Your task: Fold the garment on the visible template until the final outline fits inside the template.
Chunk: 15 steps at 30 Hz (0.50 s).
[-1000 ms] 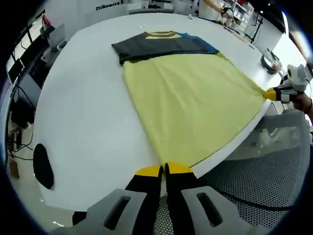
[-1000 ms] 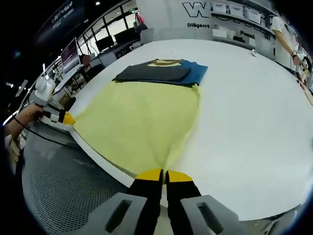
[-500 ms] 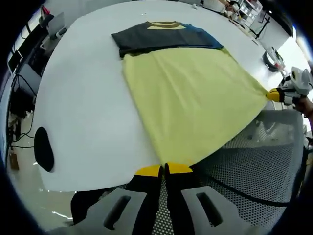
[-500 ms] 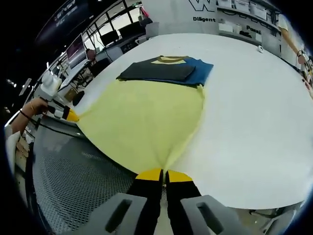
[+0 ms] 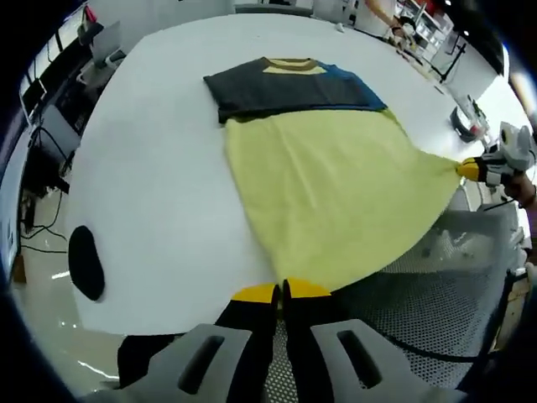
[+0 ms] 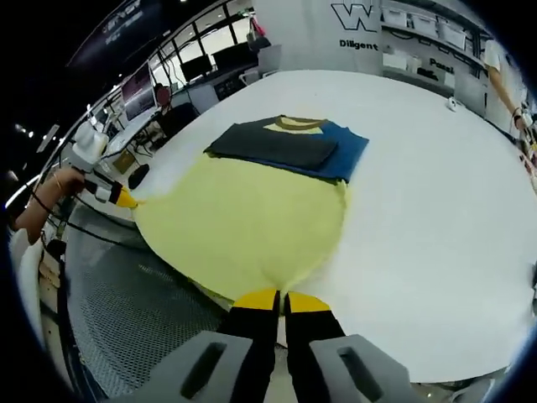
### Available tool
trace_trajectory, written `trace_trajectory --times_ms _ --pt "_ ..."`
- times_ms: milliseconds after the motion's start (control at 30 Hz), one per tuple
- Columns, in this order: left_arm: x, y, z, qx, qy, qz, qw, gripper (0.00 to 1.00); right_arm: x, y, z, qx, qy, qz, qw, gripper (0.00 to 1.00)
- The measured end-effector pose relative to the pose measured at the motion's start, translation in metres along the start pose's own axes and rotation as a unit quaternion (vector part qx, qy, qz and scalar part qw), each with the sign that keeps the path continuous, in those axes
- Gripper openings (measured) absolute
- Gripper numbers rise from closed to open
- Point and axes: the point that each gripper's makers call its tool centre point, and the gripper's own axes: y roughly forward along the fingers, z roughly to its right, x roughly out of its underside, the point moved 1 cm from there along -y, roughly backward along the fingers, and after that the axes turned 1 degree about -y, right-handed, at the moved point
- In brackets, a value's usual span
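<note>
Left gripper view: the left gripper point(image 5: 281, 291) rises from the bottom edge, its yellow-tipped jaws pressed together on the near corner of the shirt point(image 5: 336, 201). From that corner the yellow cloth spreads forward across the white table point(image 5: 151, 185) and ends in folded grey and blue sleeves with a striped collar point(image 5: 292, 65) at the far end. A dark oval patch point(image 5: 86, 273) lies on the table to the left of the jaws, well apart from the shirt. At the right edge, the right gripper point(image 5: 466, 170) pinches the shirt's other hem corner beyond the table edge, above a perforated grey floor point(image 5: 436, 302).

Right gripper view: at far left, the left gripper point(image 6: 123, 198), held by a hand point(image 6: 50, 197), clamps one hem corner. The hem spans from there to the right gripper point(image 6: 281, 299) at the bottom centre, whose jaws are closed on the nearest corner of the shirt point(image 6: 243, 222). The collar end point(image 6: 289, 144) lies straight ahead on the table point(image 6: 428, 218); bare tabletop extends to the right.
</note>
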Motion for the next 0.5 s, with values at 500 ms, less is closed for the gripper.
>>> trace_trajectory --times_ms 500 --pt "-0.105 -0.033 -0.018 -0.022 -0.04 0.113 0.9925 0.05 -0.085 -0.007 0.025 0.032 -0.023 0.086 0.9955 0.0"
